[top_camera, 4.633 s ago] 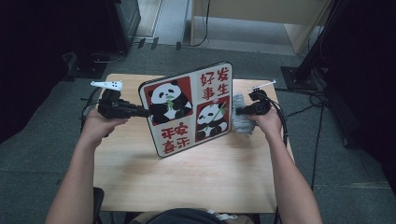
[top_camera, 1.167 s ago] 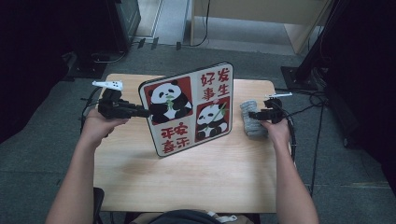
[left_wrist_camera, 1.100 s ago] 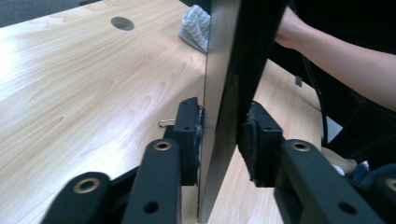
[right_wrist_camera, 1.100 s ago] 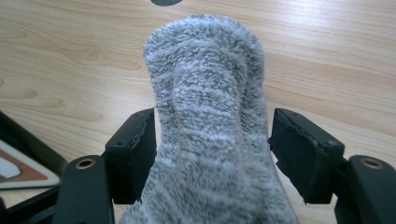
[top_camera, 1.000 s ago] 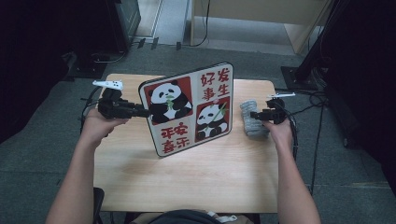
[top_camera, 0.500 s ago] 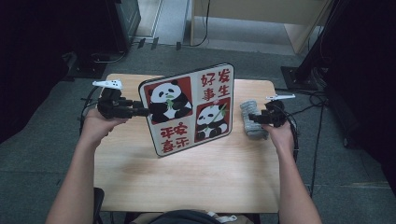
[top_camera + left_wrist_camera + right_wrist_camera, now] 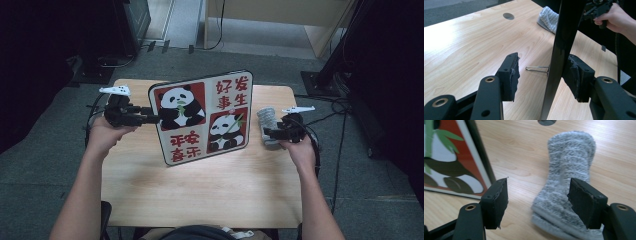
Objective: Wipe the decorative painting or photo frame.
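A framed panda picture [image 7: 200,117] with red characters stands upright on the wooden table [image 7: 200,195]. My left gripper [image 7: 150,118] is at its left edge. In the left gripper view the black frame edge [image 7: 564,37] runs between the jaws of this gripper [image 7: 544,76], which have just been opening; the left pad [image 7: 512,75] is clear of it. A grey sock [image 7: 266,119] lies to the right of the picture. My right gripper [image 7: 269,133] hovers open over the sock [image 7: 569,157], and nothing is pinched in this gripper [image 7: 537,200].
A wire prop [image 7: 537,68] juts out behind the frame onto the tabletop. There is a round cable hole [image 7: 508,16] in the table beyond the sock [image 7: 547,18]. Cables and dark stands sit on the floor around the table, and bare wood lies in front of the picture.
The left jaws have spread apart at the picture's left edge. The right gripper, earlier at the picture's right edge, has moved out over the sock and shifted a little there.
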A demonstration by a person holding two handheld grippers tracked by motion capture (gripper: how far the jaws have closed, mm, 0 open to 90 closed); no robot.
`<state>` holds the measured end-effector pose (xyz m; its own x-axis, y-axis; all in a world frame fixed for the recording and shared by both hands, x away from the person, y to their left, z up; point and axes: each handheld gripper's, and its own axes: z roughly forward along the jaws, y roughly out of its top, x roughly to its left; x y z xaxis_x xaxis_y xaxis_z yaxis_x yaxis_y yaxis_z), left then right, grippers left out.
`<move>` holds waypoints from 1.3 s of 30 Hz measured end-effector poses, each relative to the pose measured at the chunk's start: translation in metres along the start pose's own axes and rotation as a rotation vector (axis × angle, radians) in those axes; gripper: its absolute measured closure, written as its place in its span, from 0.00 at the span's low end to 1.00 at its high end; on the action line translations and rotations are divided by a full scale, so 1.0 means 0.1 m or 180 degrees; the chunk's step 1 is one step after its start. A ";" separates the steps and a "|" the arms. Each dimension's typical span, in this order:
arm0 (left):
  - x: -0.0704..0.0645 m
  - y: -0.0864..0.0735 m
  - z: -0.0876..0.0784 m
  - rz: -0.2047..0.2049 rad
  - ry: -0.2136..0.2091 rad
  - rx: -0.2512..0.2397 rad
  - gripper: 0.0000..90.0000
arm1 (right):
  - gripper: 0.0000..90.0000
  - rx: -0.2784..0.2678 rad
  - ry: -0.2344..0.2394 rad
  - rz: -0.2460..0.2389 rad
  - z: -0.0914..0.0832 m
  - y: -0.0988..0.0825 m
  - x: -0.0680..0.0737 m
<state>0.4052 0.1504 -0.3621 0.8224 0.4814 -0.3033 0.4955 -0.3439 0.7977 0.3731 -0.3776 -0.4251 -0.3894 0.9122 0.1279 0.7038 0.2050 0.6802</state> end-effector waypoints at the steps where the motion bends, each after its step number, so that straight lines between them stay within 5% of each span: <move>1: 0.00 0.00 0.00 0.0005 0.0007 0.0009 0.53 | 0.37 0.0005 0.0009 -0.0001 -0.01 0.00 0.02; 11: 0.03 -0.03 0.03 -0.0020 0.0035 0.0017 0.51 | 0.38 0.0051 0.0130 -0.0083 -0.03 -0.08 0.14; 39: 0.12 -0.11 0.09 -0.0116 0.0157 0.0068 0.49 | 0.38 -0.0072 0.0098 -0.0116 0.04 -0.10 0.16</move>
<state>0.4124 0.1528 -0.3791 0.7891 0.5329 -0.3056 0.5312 -0.3422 0.7751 0.3624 -0.3636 -0.4327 -0.4328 0.8929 0.1246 0.6752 0.2295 0.7010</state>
